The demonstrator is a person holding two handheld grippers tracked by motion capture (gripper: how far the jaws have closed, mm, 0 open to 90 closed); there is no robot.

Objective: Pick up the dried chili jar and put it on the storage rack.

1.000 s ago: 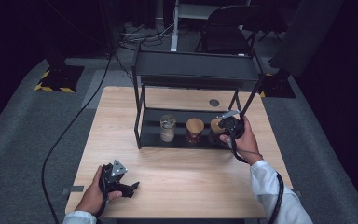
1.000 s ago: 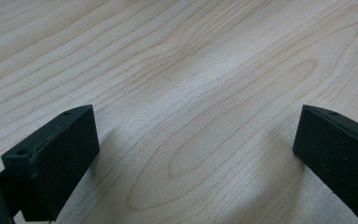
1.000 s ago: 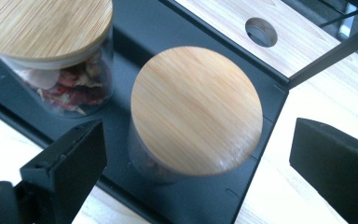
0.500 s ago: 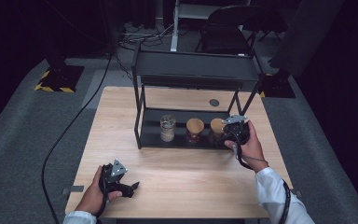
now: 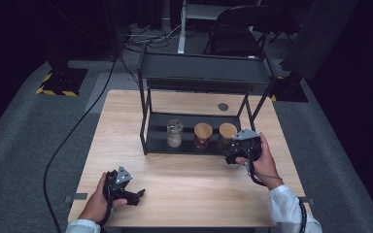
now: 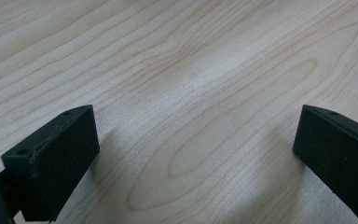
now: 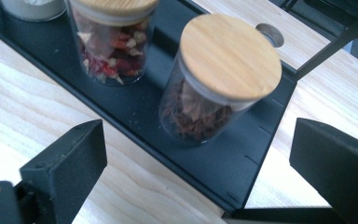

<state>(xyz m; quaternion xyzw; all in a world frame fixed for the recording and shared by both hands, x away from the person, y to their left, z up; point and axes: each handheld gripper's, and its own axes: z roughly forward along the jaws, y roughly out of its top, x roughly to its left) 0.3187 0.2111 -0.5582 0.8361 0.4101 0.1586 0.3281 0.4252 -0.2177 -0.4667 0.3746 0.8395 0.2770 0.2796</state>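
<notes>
A black two-level rack (image 5: 148,133) stands on the wooden table (image 5: 194,179). Its lower shelf (image 7: 242,163) carries a glass jar without a lid (image 5: 174,133) and two glass jars with wooden lids, the middle one (image 5: 203,134) (image 7: 112,32) and the right one (image 5: 227,133) (image 7: 219,74). My right gripper (image 5: 231,156) (image 7: 198,172) hovers open just in front of the right jar, nothing between its jaws. My left gripper (image 5: 137,195) (image 6: 196,154) rests open over bare wood near the table's front left.
A round metal grommet (image 5: 223,107) (image 7: 269,33) sits in the tabletop behind the rack. The rack's upper shelf (image 5: 204,73) overhangs the jars. A chair (image 5: 238,29) stands beyond the table. Cables run across the grey floor on the left.
My right gripper has drawn back from the rack toward the table's front and sunk slightly, away from the right jar. The left gripper has stayed in place.
</notes>
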